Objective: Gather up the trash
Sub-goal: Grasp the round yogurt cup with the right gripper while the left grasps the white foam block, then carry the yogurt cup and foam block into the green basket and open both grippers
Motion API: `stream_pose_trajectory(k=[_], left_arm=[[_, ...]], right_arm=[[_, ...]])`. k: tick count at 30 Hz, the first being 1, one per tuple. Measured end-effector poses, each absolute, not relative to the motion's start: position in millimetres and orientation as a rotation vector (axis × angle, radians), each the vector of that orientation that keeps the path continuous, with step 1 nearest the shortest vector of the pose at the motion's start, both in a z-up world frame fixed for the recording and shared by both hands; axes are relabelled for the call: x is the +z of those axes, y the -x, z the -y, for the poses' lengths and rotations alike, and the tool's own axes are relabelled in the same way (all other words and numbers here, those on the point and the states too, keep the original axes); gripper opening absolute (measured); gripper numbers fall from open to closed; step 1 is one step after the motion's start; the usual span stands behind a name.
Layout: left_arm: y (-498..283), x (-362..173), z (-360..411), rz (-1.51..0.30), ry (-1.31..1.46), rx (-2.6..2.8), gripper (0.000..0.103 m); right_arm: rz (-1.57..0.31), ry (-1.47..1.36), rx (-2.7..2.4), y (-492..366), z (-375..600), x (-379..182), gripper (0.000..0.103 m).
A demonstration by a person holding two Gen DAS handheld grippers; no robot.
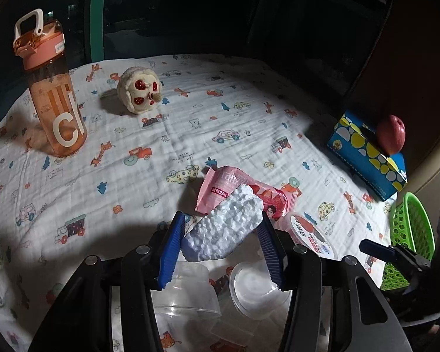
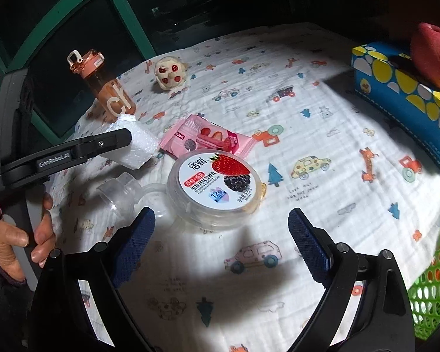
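The left gripper (image 1: pixel 223 249) has its ribbed blue pads (image 1: pixel 173 249) on either flank of a white foam chunk (image 1: pixel 224 230). The left pad touches the foam's lower end; the right pad seems to meet its upper edge, though a sliver of gap there cannot be ruled out. I judge this a pinch being taken or just made, across the chunk's narrower width, which suits something so light and crumbly. Directly under those fingers lie two clear plastic cups (image 1: pixel 190 290), tipped on their sides; beyond the fingertips the foam overlaps a pink snack wrapper (image 1: pixel 220 187), and just off the right pad sits a round yogurt tub (image 1: pixel 311 234) with a fruit label.

The right gripper (image 2: pixel 221 243) stands wide apart with nothing between its pads, hovering over bare patterned cloth (image 2: pixel 322 135). The yogurt tub (image 2: pixel 214 190) lies just ahead of its left finger, so it looks poised as the next pick. Off its right finger, at the frame's edge, is the green mesh basket (image 2: pixel 434 290), probably the bin for the trash, which would explain why this hand waits between litter and basket.

Farther ahead of both grippers stand an orange water bottle (image 1: pixel 54 88) and a small plush toy (image 1: pixel 139 91), well apart from the litter. Ahead and to the right an apple (image 2: pixel 432 55) rests on a blue spotted tissue box (image 2: pixel 396 96). None of these reads as trash
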State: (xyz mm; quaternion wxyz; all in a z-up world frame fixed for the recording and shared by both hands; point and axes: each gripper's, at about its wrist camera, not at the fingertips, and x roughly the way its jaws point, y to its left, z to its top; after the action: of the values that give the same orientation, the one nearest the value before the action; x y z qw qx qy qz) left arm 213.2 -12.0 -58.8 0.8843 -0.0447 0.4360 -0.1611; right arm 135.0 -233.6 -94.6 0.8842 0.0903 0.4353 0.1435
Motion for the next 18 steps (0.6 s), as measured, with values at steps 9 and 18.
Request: stream_pose_trajectory(k=[9, 18], left_arm=[[-206.0, -47.9, 0.4, -0.886, 0.110, -0.339, 0.049], [-203.1, -48.7, 0.7, -0.894, 0.117, -0.342, 0.049]], right_arm=[[-0.931, -0.196, 0.300, -170.1, 216.5, -109.4, 0.092], [-0.944, -0.202, 0.295, -173.7, 215.1, -116.6, 0.088]])
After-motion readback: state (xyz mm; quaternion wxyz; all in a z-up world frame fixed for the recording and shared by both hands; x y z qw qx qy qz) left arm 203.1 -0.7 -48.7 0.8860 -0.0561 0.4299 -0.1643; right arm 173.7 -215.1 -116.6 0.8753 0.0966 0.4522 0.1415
